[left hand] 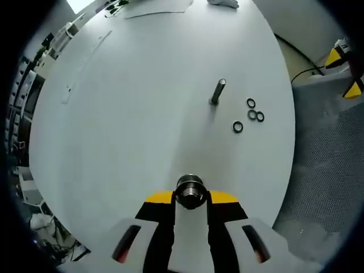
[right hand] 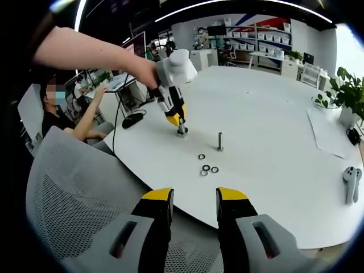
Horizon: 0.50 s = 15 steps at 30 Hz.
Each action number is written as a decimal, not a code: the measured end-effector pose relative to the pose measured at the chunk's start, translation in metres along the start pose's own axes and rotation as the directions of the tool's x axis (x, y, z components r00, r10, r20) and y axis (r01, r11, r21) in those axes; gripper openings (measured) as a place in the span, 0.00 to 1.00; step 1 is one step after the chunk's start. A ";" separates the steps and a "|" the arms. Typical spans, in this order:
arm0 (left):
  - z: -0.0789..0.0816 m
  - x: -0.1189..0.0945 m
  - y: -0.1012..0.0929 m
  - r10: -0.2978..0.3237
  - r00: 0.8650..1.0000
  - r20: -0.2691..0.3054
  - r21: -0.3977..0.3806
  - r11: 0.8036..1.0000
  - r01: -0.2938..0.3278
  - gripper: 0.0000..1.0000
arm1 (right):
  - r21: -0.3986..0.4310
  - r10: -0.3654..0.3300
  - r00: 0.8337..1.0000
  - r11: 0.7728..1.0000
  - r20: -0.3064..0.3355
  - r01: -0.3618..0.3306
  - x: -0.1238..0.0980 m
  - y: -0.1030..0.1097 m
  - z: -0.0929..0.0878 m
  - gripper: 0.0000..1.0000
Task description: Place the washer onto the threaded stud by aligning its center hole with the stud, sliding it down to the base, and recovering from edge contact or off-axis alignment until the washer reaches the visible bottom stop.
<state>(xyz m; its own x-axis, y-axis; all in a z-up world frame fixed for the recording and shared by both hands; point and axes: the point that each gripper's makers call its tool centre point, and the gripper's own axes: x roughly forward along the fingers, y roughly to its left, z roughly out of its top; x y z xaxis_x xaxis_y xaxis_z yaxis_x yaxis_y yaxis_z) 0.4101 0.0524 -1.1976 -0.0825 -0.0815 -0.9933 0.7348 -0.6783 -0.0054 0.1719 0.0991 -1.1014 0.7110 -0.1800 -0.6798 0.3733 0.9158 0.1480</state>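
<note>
- Nearest in the left gripper view: left gripper [left hand: 190,196], yellow-tipped jaws clamped on a round metal nut-like piece [left hand: 189,190], just above the white table [left hand: 114,142].
- Nearest in the right gripper view: right gripper [right hand: 194,198], jaws parted with nothing between, held over a grey mesh chair back [right hand: 68,187] at the table edge.
- Round white table [right hand: 273,131], broad and mostly bare; grey carpet [left hand: 324,170] beyond its rim.
- Open office around: shelving with boxes [right hand: 267,40] at the far wall, potted plant [right hand: 347,94] on the right, seated person [right hand: 57,116] at a neighbouring desk.
- Threaded stud [left hand: 218,91] upright on the table, bare along its length; same stud [right hand: 219,141] between the two grippers.
- Four dark washers [left hand: 251,114] flat on the table just beside the stud, three bunched, one slightly apart [left hand: 238,127]; same group [right hand: 206,168] nearer the right gripper.
- Left gripper [right hand: 181,126] in the right gripper view, held by a bare arm [right hand: 91,54], tip down near the stud.
- White controller-like object [right hand: 351,182] and sheet of paper [right hand: 327,131] at the far right.
</note>
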 end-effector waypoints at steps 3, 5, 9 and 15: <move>-0.003 0.010 0.003 0.010 1.000 -0.014 -0.002 1.000 -0.010 0.19 | -0.003 -0.001 1.000 1.000 -0.003 0.001 0.001 0.000 -0.001 0.33; -0.003 0.014 0.001 0.010 1.000 -0.023 -0.003 1.000 -0.010 0.19 | -0.003 -0.001 1.000 1.000 -0.003 0.001 0.001 0.000 -0.001 0.32; -0.003 0.019 -0.002 0.013 0.999 -0.040 0.005 1.000 -0.013 0.19 | -0.001 -0.003 1.000 1.000 -0.006 0.003 0.000 0.000 -0.001 0.32; -0.004 0.028 0.000 0.024 0.999 -0.045 0.027 0.999 -0.023 0.19 | -0.006 -0.005 1.000 1.000 -0.008 0.004 0.001 -0.001 -0.002 0.32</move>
<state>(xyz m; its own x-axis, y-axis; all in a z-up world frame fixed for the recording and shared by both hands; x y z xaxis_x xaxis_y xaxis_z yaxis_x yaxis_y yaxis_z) 0.4100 0.0533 -1.2254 -0.0347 -0.0646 -0.9973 0.7183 -0.6954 0.0200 0.1716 0.0987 -1.1038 0.7047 -0.1813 -0.6860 0.3729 0.9172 0.1406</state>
